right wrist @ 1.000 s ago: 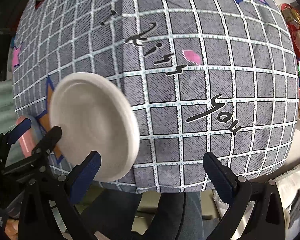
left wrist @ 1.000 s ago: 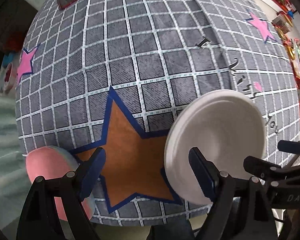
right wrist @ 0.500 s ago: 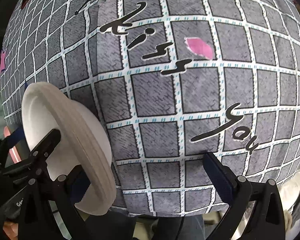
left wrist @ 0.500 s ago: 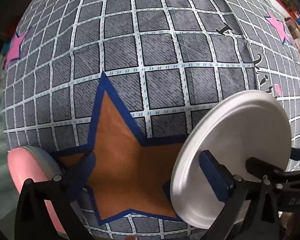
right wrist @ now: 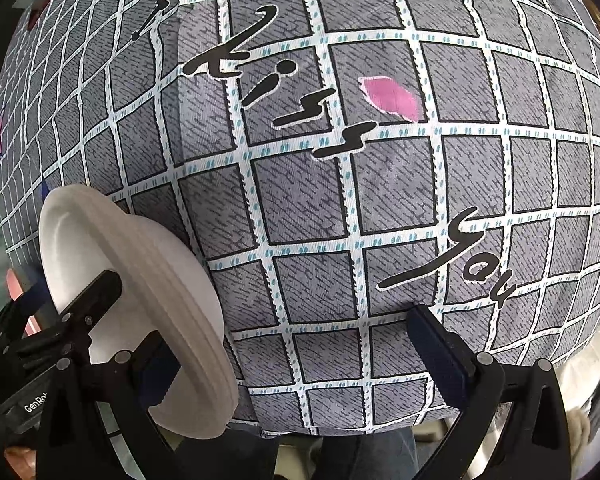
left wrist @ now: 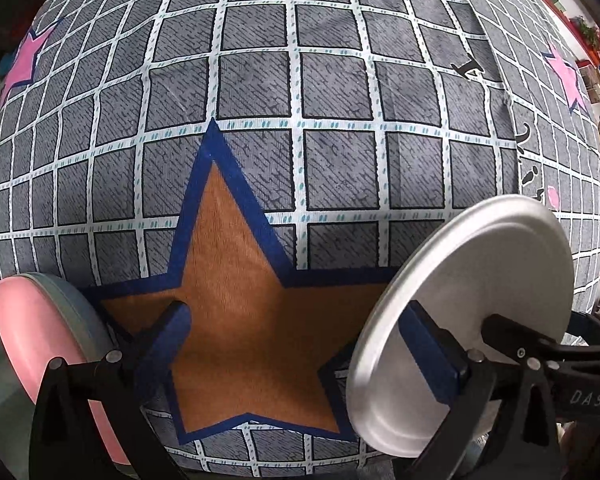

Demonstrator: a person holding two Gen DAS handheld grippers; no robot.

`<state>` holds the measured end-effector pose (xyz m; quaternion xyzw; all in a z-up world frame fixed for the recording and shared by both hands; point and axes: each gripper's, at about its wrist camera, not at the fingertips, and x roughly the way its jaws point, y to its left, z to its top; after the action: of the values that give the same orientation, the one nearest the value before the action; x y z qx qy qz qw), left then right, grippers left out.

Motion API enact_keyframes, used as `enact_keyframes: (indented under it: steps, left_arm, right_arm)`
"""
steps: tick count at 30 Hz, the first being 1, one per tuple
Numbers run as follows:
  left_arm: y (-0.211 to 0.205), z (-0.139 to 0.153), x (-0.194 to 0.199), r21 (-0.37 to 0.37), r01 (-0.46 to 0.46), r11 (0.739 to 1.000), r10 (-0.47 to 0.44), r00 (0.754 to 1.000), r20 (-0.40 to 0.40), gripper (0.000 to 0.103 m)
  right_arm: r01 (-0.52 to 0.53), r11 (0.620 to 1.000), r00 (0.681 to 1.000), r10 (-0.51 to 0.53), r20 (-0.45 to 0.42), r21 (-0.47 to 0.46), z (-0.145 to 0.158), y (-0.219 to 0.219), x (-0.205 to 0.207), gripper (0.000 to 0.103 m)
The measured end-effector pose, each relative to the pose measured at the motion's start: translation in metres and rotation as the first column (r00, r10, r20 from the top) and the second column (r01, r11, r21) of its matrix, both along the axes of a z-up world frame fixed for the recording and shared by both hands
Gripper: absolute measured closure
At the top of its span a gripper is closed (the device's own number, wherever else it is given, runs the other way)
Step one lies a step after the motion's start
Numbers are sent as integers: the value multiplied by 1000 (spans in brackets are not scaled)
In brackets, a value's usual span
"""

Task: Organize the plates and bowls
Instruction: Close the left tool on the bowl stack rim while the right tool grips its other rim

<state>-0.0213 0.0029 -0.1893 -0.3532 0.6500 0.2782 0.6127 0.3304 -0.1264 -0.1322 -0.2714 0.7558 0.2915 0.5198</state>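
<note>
Desk cloth: grey squares w/ white grid lines, black script lettering. Big orange star, navy edge, mid-cloth; pink stars toward the corners. White plate right of the orange star, pink plate w/ grey rim left of it.

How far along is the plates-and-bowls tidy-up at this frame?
Done: nothing visibly; the white plate and pink dish sit apart on the checked cloth. In hand: nothing; the left gripper, its jaws just opened wide, and the open right gripper hang empty either side of the white plate. Left: picking up and stacking, likely everything.
</note>
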Motion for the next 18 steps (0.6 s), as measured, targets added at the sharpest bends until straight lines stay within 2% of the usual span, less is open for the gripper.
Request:
enact_keyframes:
  steps: [7,9,11,12,14,15,16,17,18]
  left_arm:
    - [-5,6,3,-10,1,1000,-1,1000,-9,0]
    - [-6,10,8,-13,14,1000,-14,1000,-9,3]
    - [-11,14,15,-9,43,999,-43,999,-4,11]
    - [-15,17,19,-5,60,998,-60,998,0,14]
    - [-22,21,28,-2,97,995,-97,995,11,28]
    - [-25,23,32,-4,112,994,-112,993,20,34]
    - [-27,25,36,-16,120,993,-119,992,38,48]
    - [-28,26,39,-32,122,992,-120,991,54,62]
    - [-29,27,41,-56,126,990,-122,990,70,64]
  right_arm:
    - [6,1000,1000,-6,1,-1,-2,-3,-4,0]
    - [7,1000,1000,-7,-5,-7,0,-3,-5,0]
    - [8,1000,1000,-8,-12,-7,-1,-1,-4,2]
    - [7,1000,1000,-7,-13,-4,1,0,-5,9]
    - [-10,1000,1000,10,-15,29,11,2,-10,26]
    - [-16,999,1000,17,-20,42,14,2,-12,40]
    - [-20,998,999,22,-35,60,17,4,-15,59]
    - [-11,997,997,17,-75,79,17,6,-18,67]
    - [5,996,993,4,-114,86,15,7,-20,76]
